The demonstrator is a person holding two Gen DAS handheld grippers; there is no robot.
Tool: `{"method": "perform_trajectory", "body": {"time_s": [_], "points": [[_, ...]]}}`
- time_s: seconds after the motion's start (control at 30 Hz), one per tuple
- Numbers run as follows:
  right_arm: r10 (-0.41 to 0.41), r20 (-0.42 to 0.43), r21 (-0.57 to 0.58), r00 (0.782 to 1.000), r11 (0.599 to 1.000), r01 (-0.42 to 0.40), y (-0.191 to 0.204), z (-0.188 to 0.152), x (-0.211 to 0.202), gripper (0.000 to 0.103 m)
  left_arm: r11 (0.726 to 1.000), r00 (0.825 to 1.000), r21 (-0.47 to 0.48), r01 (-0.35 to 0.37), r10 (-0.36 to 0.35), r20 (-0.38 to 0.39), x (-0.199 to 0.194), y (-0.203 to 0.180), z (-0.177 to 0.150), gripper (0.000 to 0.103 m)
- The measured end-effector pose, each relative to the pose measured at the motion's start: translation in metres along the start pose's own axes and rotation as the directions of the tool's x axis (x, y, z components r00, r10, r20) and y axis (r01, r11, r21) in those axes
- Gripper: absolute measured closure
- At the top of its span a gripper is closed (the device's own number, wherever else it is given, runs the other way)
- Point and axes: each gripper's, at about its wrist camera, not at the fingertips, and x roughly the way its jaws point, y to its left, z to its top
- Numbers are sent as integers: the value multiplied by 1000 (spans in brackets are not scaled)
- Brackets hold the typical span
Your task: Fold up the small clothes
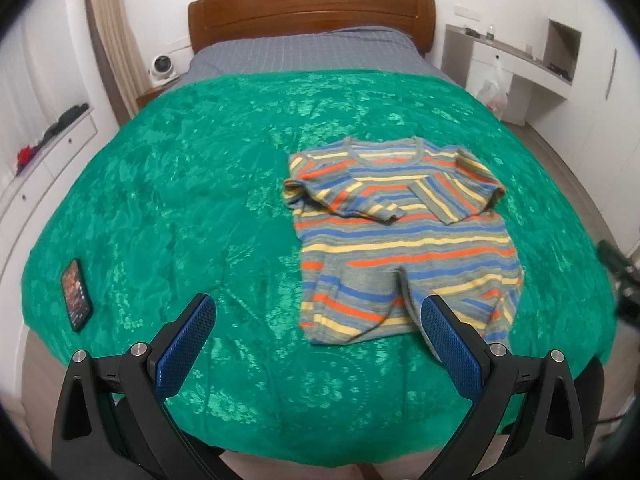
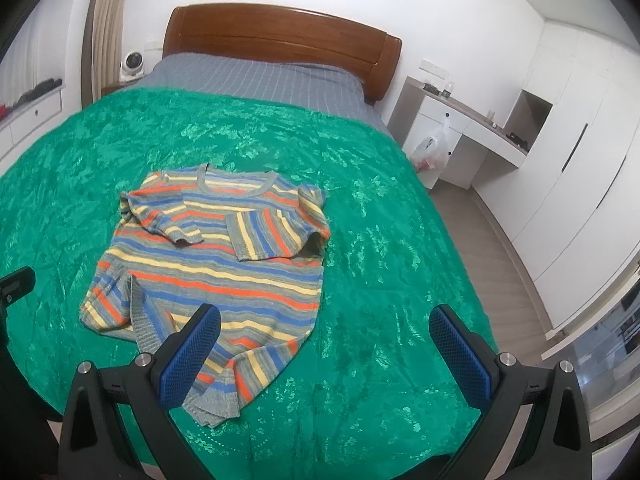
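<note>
A small striped one-piece garment (image 1: 404, 236), grey with blue, orange and yellow bands, lies flat on the green bedspread (image 1: 200, 184). Both sleeves are folded in across its chest, and its legs point toward me. My left gripper (image 1: 318, 310) is open and empty, hovering near the garment's lower left hem. In the right wrist view the garment (image 2: 216, 264) lies left of centre. My right gripper (image 2: 325, 322) is open and empty, above the garment's lower right leg. Part of the left gripper (image 2: 16, 284) shows at the left edge.
A phone (image 1: 75, 294) lies on the bedspread at the near left. The wooden headboard (image 1: 312, 8) is at the far end. White drawers (image 1: 48, 152) stand left of the bed. A white desk (image 2: 460, 136) with a plastic bag (image 2: 432, 152) stands right.
</note>
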Motion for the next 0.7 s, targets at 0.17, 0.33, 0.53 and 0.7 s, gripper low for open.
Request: {"method": "perform_trajectory", "body": {"time_s": [0.17,0.33,0.53,0.7], "points": [[185,-25,88,982,979,-183,-16,-22,20,0,997,995,9,71,-70,-76,50,29,-25,0],[438,-227,186,870,896,-403,3,-82,76,1,992,980,3,124,-123,-157,95,27,-53,2],[533,-268,327,803,834,-444,24,-107,124,33,993,981,-12,119,-120,-153,103,14,-53,3],[567,-305,367,765,811,-455,1,-119,131,97,996,990,-7,86,-86,-114,85,36,-49,2]]}}
